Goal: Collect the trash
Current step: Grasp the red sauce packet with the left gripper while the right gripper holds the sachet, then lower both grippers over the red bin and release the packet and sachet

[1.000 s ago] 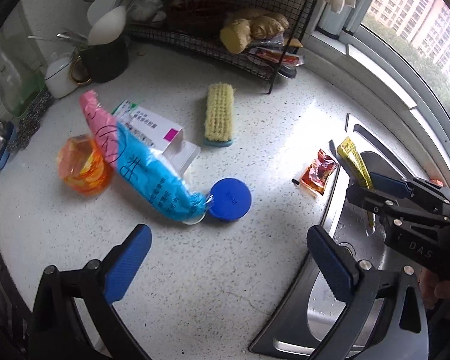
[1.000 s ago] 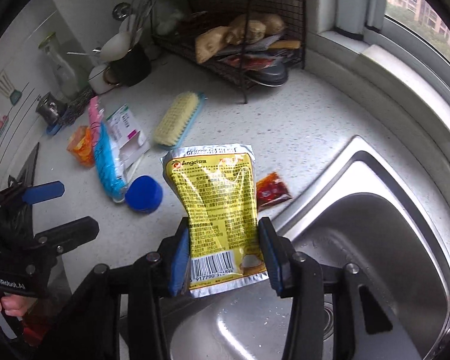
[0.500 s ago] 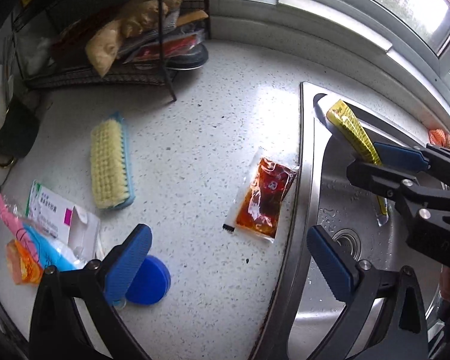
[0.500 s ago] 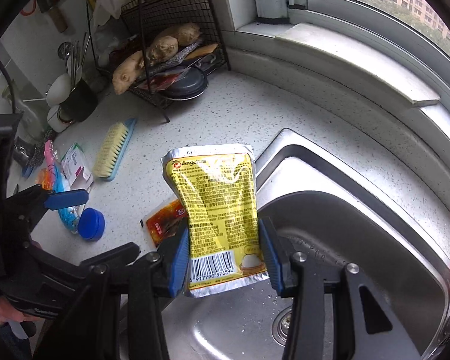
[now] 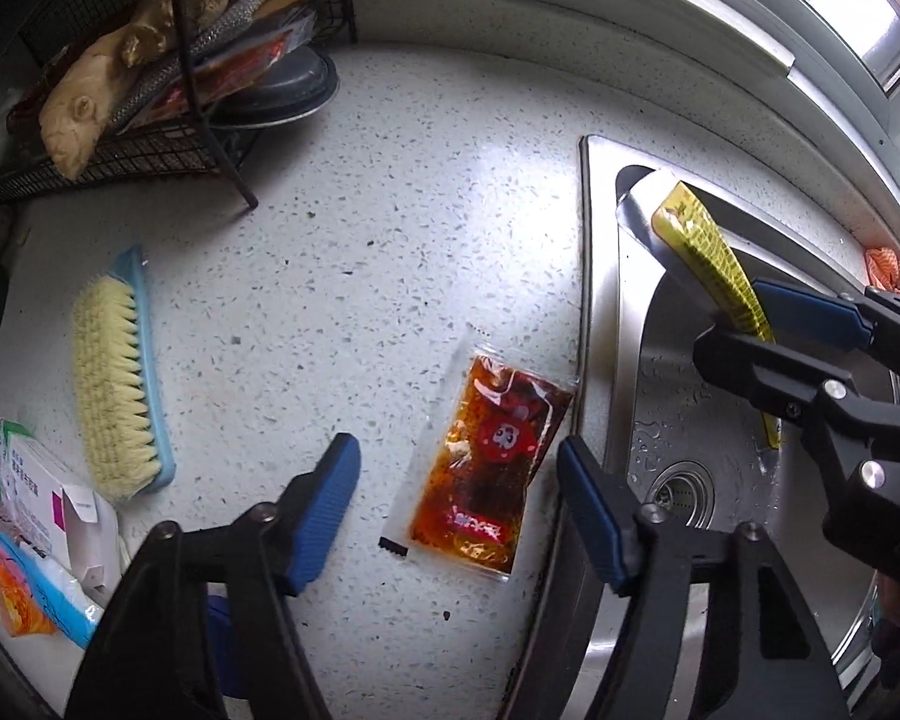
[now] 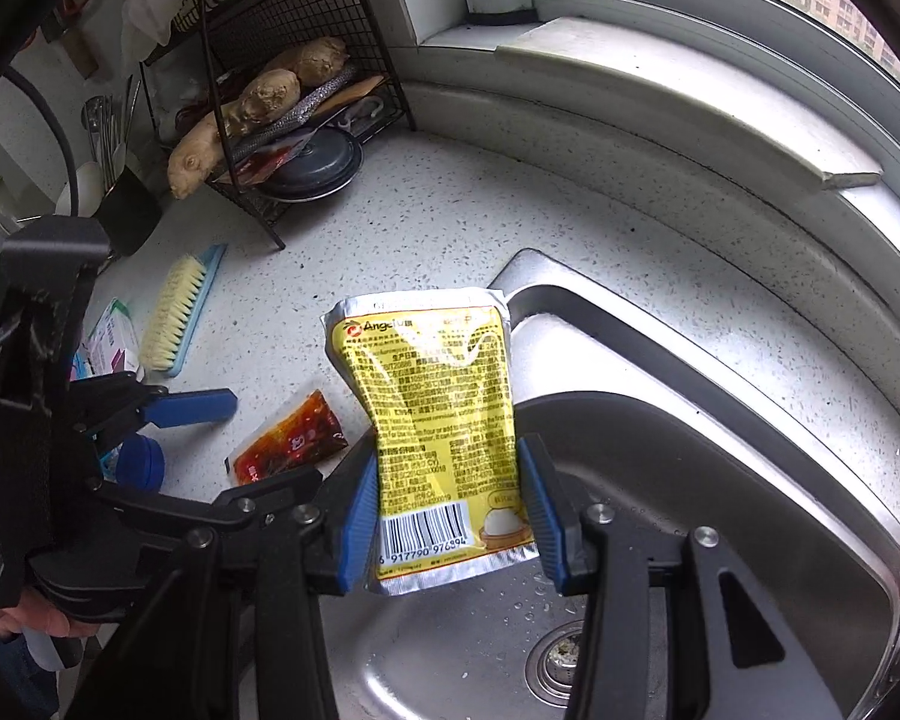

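- Right gripper [image 6: 450, 504]: fingers clamped on the yellow pouch [image 6: 438, 420], held upright over the sink [image 6: 720, 450].
- Left gripper [image 5: 456, 516]: fingers wide, holding nothing, hovering over the red sauce sachet [image 5: 489, 471].
- Sachet lies flat on the countertop [image 5: 390, 210], at the sink edge.
- Handling, judged: light, soft, slippery film, liquid-filled; grip across the narrow width, avoiding bursting.

Two sachets: yellow packet [image 6: 444, 420], red sauce sachet [image 5: 491, 468]; one brush [image 5: 117, 384].
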The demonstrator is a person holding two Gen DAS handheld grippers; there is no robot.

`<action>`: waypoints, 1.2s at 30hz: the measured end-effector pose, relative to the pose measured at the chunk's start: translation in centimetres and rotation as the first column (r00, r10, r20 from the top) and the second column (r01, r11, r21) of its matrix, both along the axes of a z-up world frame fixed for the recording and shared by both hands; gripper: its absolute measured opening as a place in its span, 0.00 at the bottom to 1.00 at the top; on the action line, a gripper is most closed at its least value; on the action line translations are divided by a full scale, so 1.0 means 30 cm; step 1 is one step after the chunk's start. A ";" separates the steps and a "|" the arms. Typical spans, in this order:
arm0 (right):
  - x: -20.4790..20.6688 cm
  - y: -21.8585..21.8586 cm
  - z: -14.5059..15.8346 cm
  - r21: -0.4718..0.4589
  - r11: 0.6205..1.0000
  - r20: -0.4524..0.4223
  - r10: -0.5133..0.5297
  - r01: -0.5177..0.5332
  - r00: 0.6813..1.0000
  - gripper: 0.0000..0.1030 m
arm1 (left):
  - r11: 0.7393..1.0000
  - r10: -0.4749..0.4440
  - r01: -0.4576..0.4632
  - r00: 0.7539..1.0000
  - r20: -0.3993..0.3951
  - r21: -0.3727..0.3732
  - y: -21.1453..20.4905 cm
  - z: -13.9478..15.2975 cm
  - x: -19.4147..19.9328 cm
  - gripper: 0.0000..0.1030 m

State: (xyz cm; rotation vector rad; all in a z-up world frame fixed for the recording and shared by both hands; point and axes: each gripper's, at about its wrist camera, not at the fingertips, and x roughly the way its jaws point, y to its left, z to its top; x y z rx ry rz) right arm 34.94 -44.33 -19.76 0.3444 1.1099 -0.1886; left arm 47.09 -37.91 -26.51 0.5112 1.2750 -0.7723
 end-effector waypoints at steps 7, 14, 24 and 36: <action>-0.004 -0.022 -0.028 0.001 1.000 -0.001 -0.001 0.001 1.000 0.41 | 0.999 -0.014 0.013 1.000 -0.022 -0.050 -0.033 0.013 -0.031 0.16; -0.019 0.000 -0.030 -0.016 1.000 -0.021 0.020 -0.021 1.000 0.41 | 0.994 0.030 -0.030 1.000 0.002 -0.109 0.012 0.128 -0.091 0.11; -0.069 0.149 0.128 -0.053 0.996 0.050 0.070 -0.067 0.996 0.41 | 0.981 0.113 -0.098 0.990 0.080 -0.170 0.193 0.309 -0.170 0.11; -0.203 0.542 0.305 -0.118 0.970 0.132 0.229 -0.214 0.965 0.41 | 0.935 0.287 -0.245 0.947 0.144 -0.256 0.706 0.514 -0.398 0.11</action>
